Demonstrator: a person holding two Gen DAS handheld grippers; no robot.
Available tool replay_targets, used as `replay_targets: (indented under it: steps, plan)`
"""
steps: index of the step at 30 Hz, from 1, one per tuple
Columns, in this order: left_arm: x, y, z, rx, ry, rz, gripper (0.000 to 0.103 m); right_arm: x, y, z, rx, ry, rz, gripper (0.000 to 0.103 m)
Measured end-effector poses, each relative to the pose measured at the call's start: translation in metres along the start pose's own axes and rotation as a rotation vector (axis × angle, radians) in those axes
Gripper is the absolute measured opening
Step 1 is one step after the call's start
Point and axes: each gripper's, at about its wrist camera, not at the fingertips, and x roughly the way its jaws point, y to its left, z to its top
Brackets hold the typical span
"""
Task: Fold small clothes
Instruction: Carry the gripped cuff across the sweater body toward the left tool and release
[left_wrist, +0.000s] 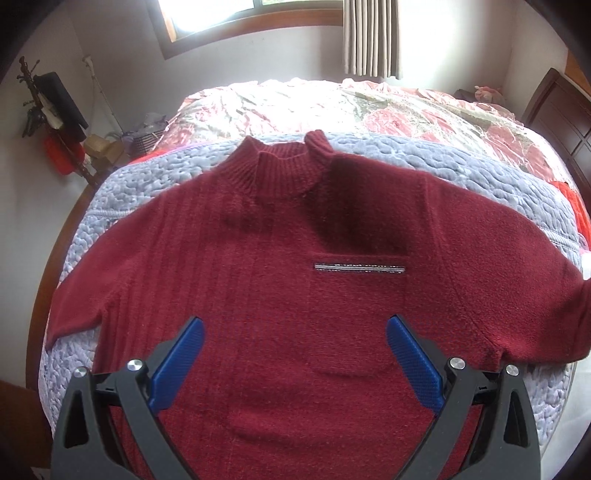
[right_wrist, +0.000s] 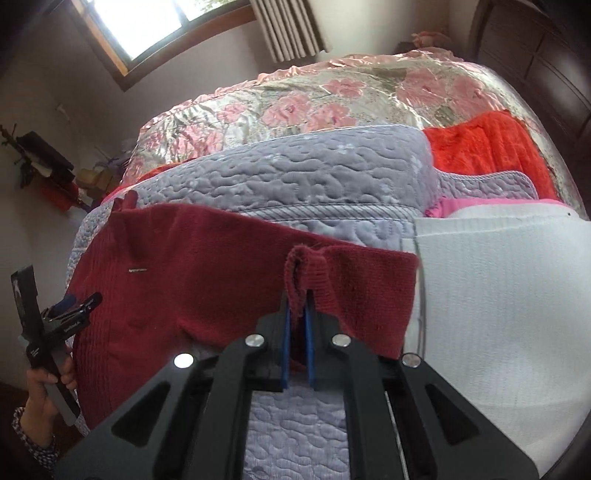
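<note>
A dark red knit sweater (left_wrist: 303, 266) lies face up on a grey quilted blanket (left_wrist: 388, 155), collar at the far end and both sleeves spread out. My left gripper (left_wrist: 295, 354) hovers over the sweater's lower body, blue pads wide apart, nothing between them. In the right wrist view the same sweater (right_wrist: 192, 266) stretches from left to centre. My right gripper (right_wrist: 299, 314) is shut on a bunched fold of the sweater's right sleeve cuff (right_wrist: 306, 269), lifted slightly off the blanket. The left gripper (right_wrist: 79, 308) shows at the far left, held by a hand (right_wrist: 44, 387).
A white knit garment (right_wrist: 498, 295) lies right of the sweater, with a pink one (right_wrist: 458, 206) and an orange fluffy one (right_wrist: 487, 147) behind it. A floral satin bedspread (left_wrist: 332, 107) covers the far bed. A dark wooden headboard (left_wrist: 561, 110) stands at the right and a coat stand (left_wrist: 48, 110) at the left.
</note>
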Motion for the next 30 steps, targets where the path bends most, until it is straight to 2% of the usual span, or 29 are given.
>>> replay_targets:
  steps: [7, 11, 15, 17, 19, 22, 26, 30]
  plan:
    - [0.005, 0.046, -0.005, -0.038, 0.007, 0.005, 0.099, 0.049, 0.135, 0.02, -0.167, 0.041, 0.172, 0.005]
    - [0.009, 0.072, -0.009, -0.066, 0.015, 0.016, 0.099, 0.085, 0.189, 0.022, -0.21, 0.095, 0.202, 0.005]
    - [0.015, 0.089, -0.013, -0.08, 0.029, 0.019, 0.099, 0.125, 0.215, 0.016, -0.23, 0.175, 0.194, 0.007]
    - [0.018, 0.092, -0.013, -0.081, 0.037, 0.011, 0.099, 0.141, 0.215, 0.012, -0.215, 0.22, 0.183, 0.017]
    - [0.02, 0.09, -0.013, -0.075, 0.041, -0.003, 0.099, 0.139, 0.211, 0.01, -0.178, 0.228, 0.239, 0.021]
    - [0.02, 0.081, -0.01, -0.062, 0.044, -0.045, 0.099, 0.111, 0.202, 0.009, -0.16, 0.182, 0.295, 0.045]
    - [0.02, 0.052, -0.004, -0.04, 0.049, -0.141, 0.099, 0.072, 0.173, 0.009, -0.134, 0.103, 0.271, 0.045]
    - [0.032, 0.013, 0.0, -0.034, 0.115, -0.247, 0.099, 0.056, 0.125, 0.004, -0.087, 0.072, 0.133, 0.044]
